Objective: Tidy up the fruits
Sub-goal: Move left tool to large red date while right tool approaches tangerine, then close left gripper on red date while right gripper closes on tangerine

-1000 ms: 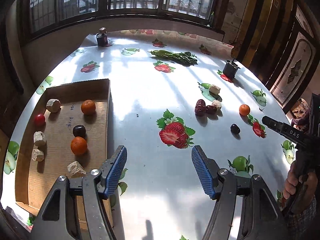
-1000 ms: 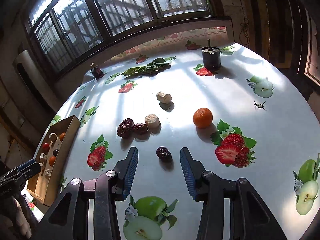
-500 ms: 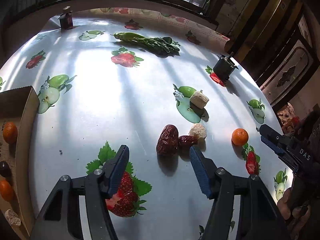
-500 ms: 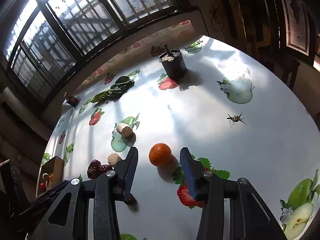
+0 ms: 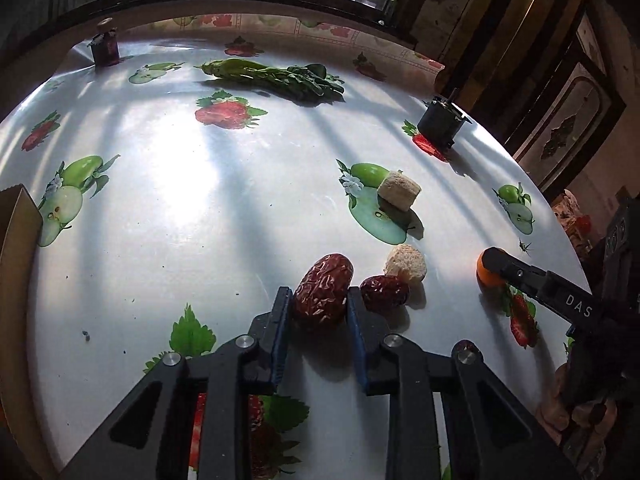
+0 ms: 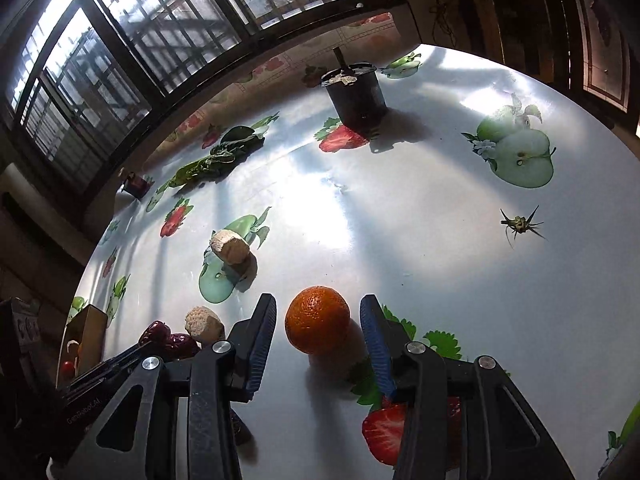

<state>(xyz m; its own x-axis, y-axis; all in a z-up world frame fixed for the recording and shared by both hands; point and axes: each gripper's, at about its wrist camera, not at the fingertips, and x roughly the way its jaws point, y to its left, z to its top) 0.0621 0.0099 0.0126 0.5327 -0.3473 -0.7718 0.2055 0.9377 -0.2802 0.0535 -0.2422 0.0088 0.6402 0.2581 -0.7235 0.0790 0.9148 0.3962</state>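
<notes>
In the left wrist view my left gripper point(image 5: 318, 300) is shut on a large wrinkled red date point(image 5: 324, 291) that rests on the table. A smaller red date point(image 5: 385, 290) and a pale round chunk point(image 5: 406, 263) lie just right of it. In the right wrist view my right gripper point(image 6: 318, 320) is open, its fingers on either side of a small orange point(image 6: 317, 325) without touching it. The orange also shows in the left wrist view point(image 5: 486, 274), behind the right gripper's finger. The cardboard box point(image 6: 86, 332) with sorted fruit is at the far left.
A pale block point(image 5: 399, 191) lies farther back on a printed apple. A bunch of green leaves point(image 5: 276, 78) and a small dark jar point(image 5: 105, 46) lie at the back. A black pot point(image 6: 354, 94) stands at the back right. A small dried stem point(image 6: 520, 223) lies right.
My left gripper moved forward and closed on the large red date. My right gripper moved forward so that its open fingers flank the orange.
</notes>
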